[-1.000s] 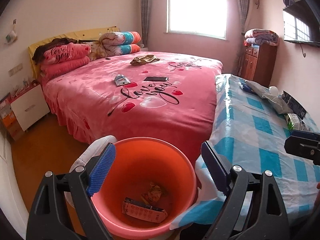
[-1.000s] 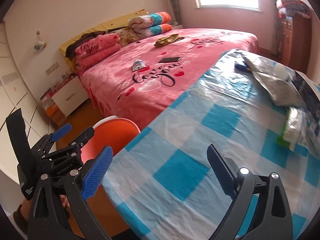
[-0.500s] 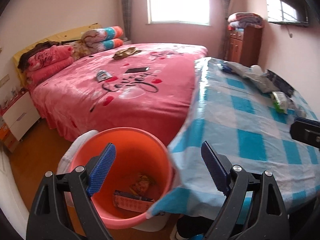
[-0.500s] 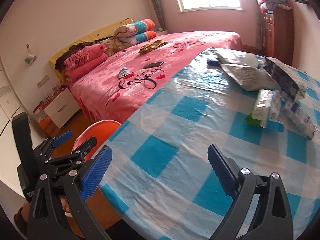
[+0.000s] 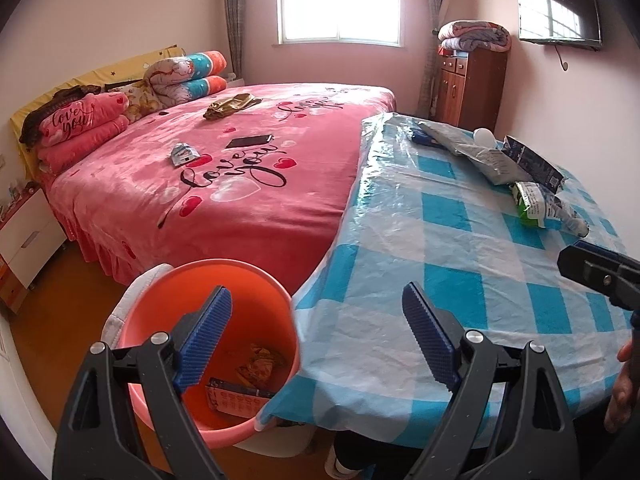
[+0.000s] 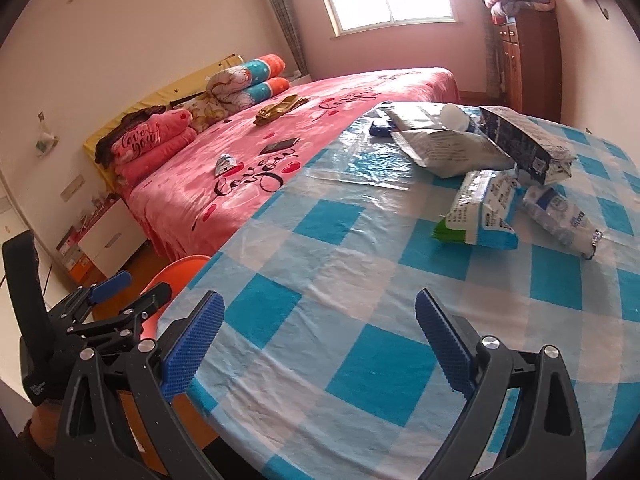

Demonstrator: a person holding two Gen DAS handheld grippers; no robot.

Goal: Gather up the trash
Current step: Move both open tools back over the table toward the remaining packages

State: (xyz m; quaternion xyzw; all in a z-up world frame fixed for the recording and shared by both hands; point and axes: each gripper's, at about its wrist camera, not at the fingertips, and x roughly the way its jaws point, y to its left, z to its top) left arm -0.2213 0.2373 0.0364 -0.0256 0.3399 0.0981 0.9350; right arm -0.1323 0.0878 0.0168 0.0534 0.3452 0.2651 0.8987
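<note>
Left wrist view looks down along the left gripper (image 5: pixel 316 336), whose blue-padded jaws stand wide apart with nothing between them, straddling the near rim of an orange bucket (image 5: pixel 168 280) on the left and the near edge of a table (image 5: pixel 400 320) on the right. The bucket stands on the floor just beside the table's left edge, and at its bottom lie a crumpled wrapper (image 5: pixel 260 364) and a flat printed box (image 5: pixel 236 396). The table wears a blue and white checked cloth under clear plastic. Right wrist view shows the right gripper (image 6: pixel 318 344) over the near part of that cloth, its jaws likewise spread and empty, no pad touching anything. The trash still on the table sits at the far right, well apart from both grippers: a green and white tissue pack (image 6: pixel 476 216), a small white and blue packet (image 6: pixel 560 216) just right of it, a dark printed bag (image 6: pixel 524 144) behind them, a grey foil pouch (image 6: pixel 444 148) to the left of the bag, and a small blue object (image 6: pixel 380 128) at the far edge. To the left of the table lies a bed (image 6: pixel 192 196) with a pink cover, carrying a phone (image 6: pixel 280 145), a small packet (image 6: pixel 224 163) and a bundle of olive cloth (image 6: pixel 280 110). At the right edge of the left wrist view part of a hand (image 5: pixel 624 384) shows.
</note>
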